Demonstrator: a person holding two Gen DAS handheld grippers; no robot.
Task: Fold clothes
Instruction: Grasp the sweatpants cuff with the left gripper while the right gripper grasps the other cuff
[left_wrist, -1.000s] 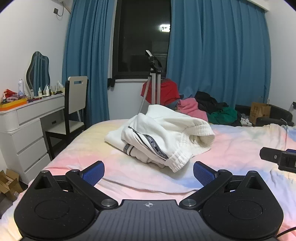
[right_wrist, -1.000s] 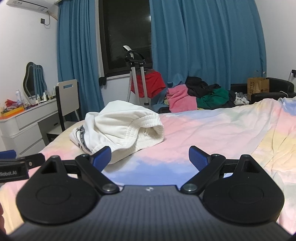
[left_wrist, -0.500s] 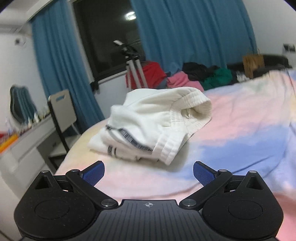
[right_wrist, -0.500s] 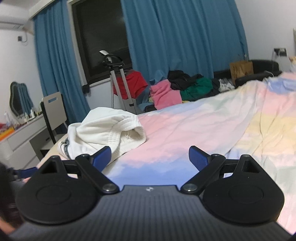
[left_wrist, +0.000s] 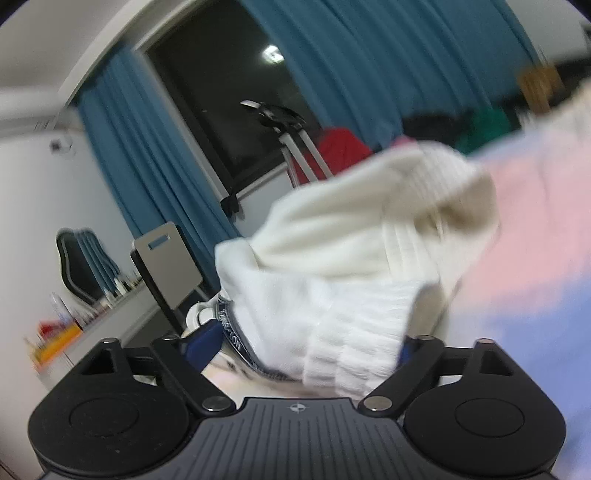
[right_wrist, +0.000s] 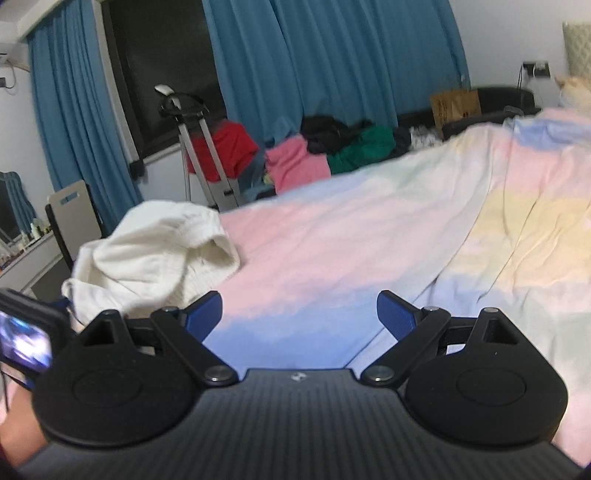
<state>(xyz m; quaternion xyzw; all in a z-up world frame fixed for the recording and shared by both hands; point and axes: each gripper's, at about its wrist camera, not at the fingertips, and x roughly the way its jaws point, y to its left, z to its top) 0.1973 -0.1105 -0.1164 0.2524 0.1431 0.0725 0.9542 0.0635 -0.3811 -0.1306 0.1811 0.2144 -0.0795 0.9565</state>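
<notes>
Up close, our left gripper has its jaws spread wide, and the ribbed hem of the white garment fills the gap between them — the cloth hangs over the right blue pad and nearly hides it, while the left finger sits just beside the dark lettered band along the garment's edge. We cannot tell whether either pad actually touches the cloth; the left wrist view is blurred and strongly tilted. Our right gripper is also spread wide and holds nothing, with only the bedsheet between its blue fingers.

From the right wrist view, the white garment lies in a rumpled, partly folded heap on the bed, near the bed's left edge and just ahead of the right gripper's left finger. The sheet is pastel — pink, blue and yellow patches. At the lower left of that view the left gripper's body shows beside the heap.

Further out we see a chair by a white desk, blue curtains framing a dark window, a metal stand, and a pile of red, pink, black and green clothes beyond the bed.
</notes>
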